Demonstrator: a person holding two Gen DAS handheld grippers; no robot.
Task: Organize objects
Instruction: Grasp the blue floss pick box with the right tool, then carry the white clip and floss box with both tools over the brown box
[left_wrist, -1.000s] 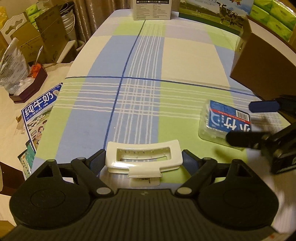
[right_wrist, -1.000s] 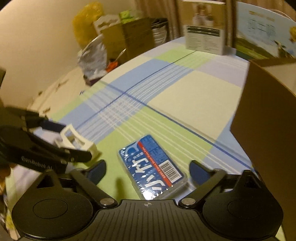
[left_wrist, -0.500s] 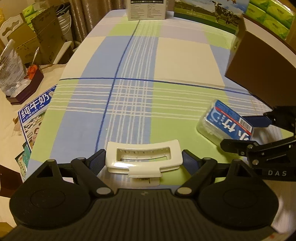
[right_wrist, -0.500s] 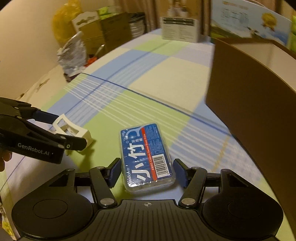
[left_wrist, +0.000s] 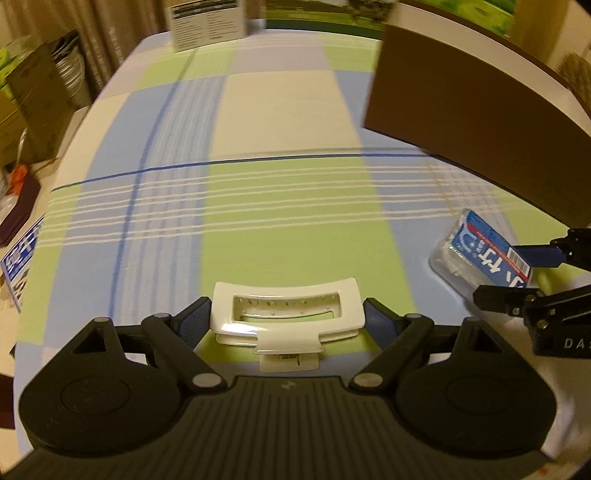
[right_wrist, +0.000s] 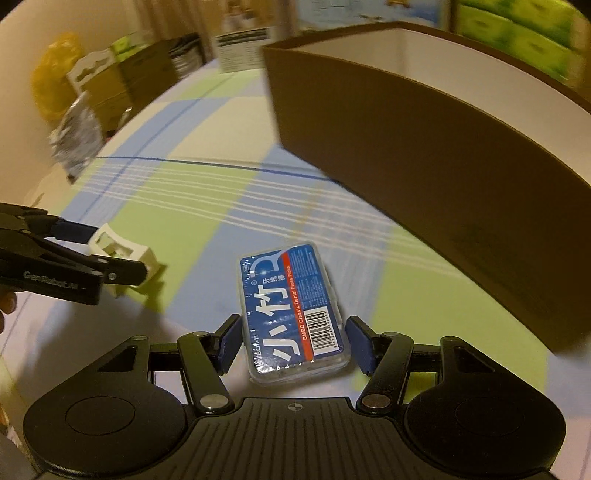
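My left gripper (left_wrist: 286, 319) is shut on a white plastic hair clip (left_wrist: 285, 314) and holds it just above the checked tablecloth; it also shows in the right wrist view (right_wrist: 123, 254). My right gripper (right_wrist: 293, 345) is shut on a clear floss-pick box with a blue label (right_wrist: 291, 314), lifted off the cloth. The box also shows at the right of the left wrist view (left_wrist: 480, 254), between the right gripper's fingers (left_wrist: 539, 254). A large brown open box (right_wrist: 424, 147) stands just beyond, to the right.
The brown box (left_wrist: 461, 96) fills the right of the left wrist view. A white carton (left_wrist: 207, 22) stands at the table's far end. Cardboard boxes and bags (right_wrist: 77, 110) lie off the table's left edge.
My right gripper closed on the floss box and raised it toward the brown box. My left gripper moved forward and right with the clip.
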